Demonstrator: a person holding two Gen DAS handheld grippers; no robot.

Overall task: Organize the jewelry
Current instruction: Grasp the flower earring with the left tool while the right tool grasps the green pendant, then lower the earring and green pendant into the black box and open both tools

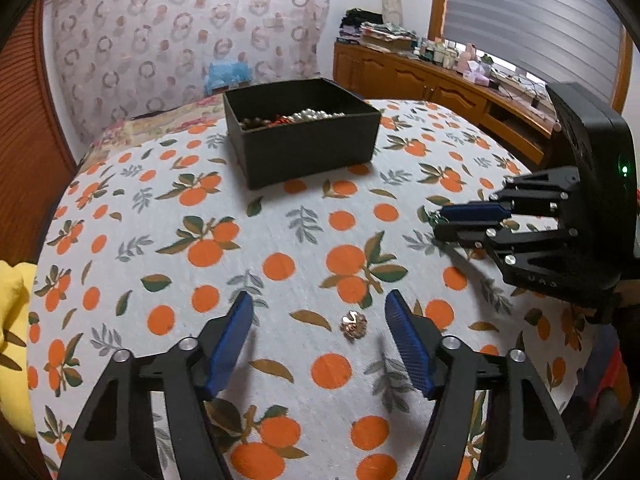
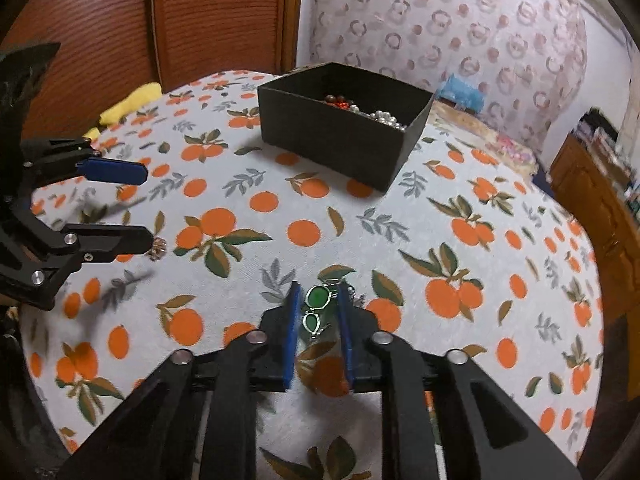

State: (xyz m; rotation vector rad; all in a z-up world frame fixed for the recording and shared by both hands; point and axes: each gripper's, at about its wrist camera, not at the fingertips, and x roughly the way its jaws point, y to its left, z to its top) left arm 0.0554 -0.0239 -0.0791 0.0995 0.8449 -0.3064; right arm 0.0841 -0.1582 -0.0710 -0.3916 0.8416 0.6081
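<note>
A small gold flower-shaped brooch (image 1: 353, 326) lies on the orange-print tablecloth between the fingers of my open left gripper (image 1: 319, 314); it also shows in the right wrist view (image 2: 157, 247) beside the left gripper (image 2: 146, 206). My right gripper (image 2: 319, 300) is closed around a green-stone silver bracelet (image 2: 318, 306) that rests on the cloth; it shows from the side in the left wrist view (image 1: 442, 222). A black open box (image 1: 302, 134) holding pearls and beads stands at the far side of the table, also seen in the right wrist view (image 2: 344, 120).
The round table (image 1: 280, 216) has an orange-print cloth. A yellow cloth (image 1: 12, 344) lies at its left edge. A wooden sideboard (image 1: 432, 84) with clutter stands behind on the right, and wooden doors (image 2: 180, 20) on the left.
</note>
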